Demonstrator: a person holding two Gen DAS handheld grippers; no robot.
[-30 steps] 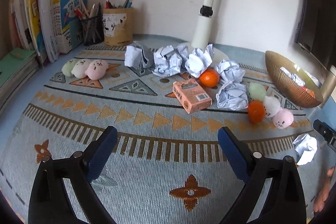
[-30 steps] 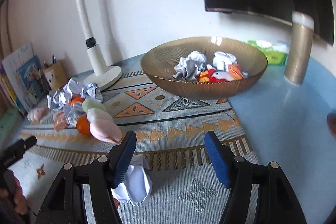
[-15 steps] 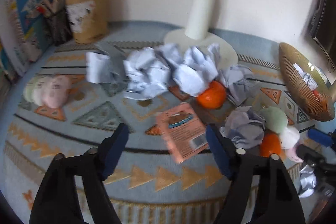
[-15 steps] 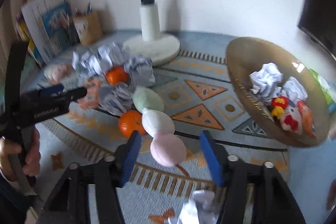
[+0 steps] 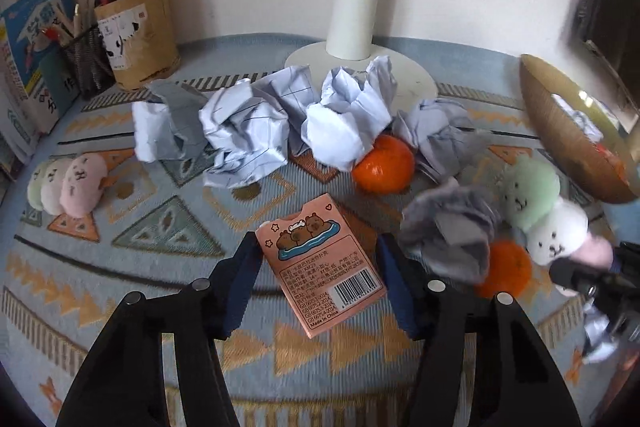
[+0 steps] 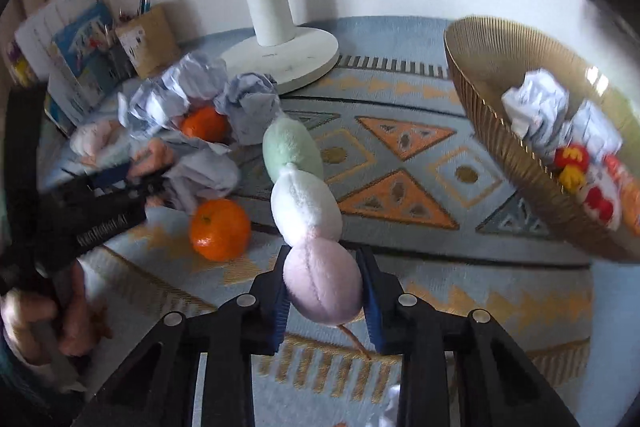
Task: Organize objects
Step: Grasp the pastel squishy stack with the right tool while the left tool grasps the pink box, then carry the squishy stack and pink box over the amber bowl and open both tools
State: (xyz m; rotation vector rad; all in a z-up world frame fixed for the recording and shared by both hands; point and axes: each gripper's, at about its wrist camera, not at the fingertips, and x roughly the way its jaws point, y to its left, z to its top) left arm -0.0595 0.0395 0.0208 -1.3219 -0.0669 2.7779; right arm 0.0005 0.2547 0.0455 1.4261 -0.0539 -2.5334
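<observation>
A: Which step is in hand?

B: Both grabs at once, I'd say. The right gripper (image 6: 323, 297) is clenched on the pink end of the plush skewer (image 6: 308, 203), which runs off toward 11 o'clock on the table (image 6: 496, 311).

A: And the left?

B: The left gripper (image 5: 318, 277) is closing around the pink card box (image 5: 322, 265). The box lies flat between its fingers (image 5: 246, 277); the left one touches its edge, the right one looks just clear.

A: Where should they go?

B: Likely the gold bowl (image 6: 516, 151), at 2 o'clock in the right view, which has paper balls and toys inside.

A: What does the next move call for?

B: Lifting the skewer clear of the orange (image 6: 220, 229) beside it, and seating the grip on the box before raising it.
</observation>
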